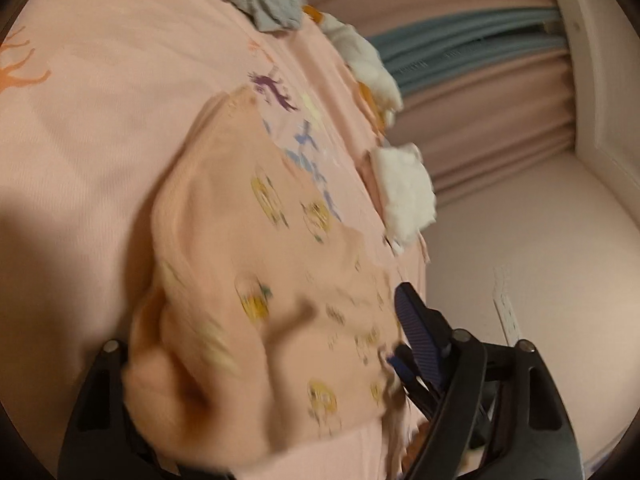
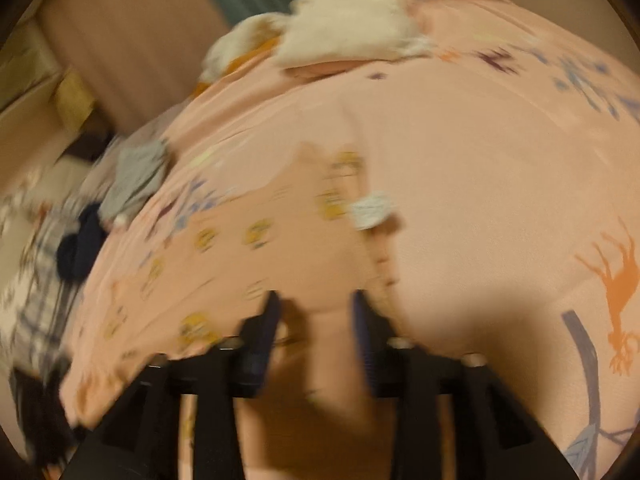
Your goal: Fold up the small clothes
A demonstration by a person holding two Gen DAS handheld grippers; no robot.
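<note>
Fingers of the left gripper clench the peach garment's edge to fold it on the bed, while the right gripper stands released.

Pink bedspread with printed deer and tree motifs covered the bed; an orange deer print sat near its right edge in the right wrist view. Pleated curtain, pink with a teal band, hung beyond the far edge. White door frame stood beside the curtain. Both views were motion-blurred.
</note>
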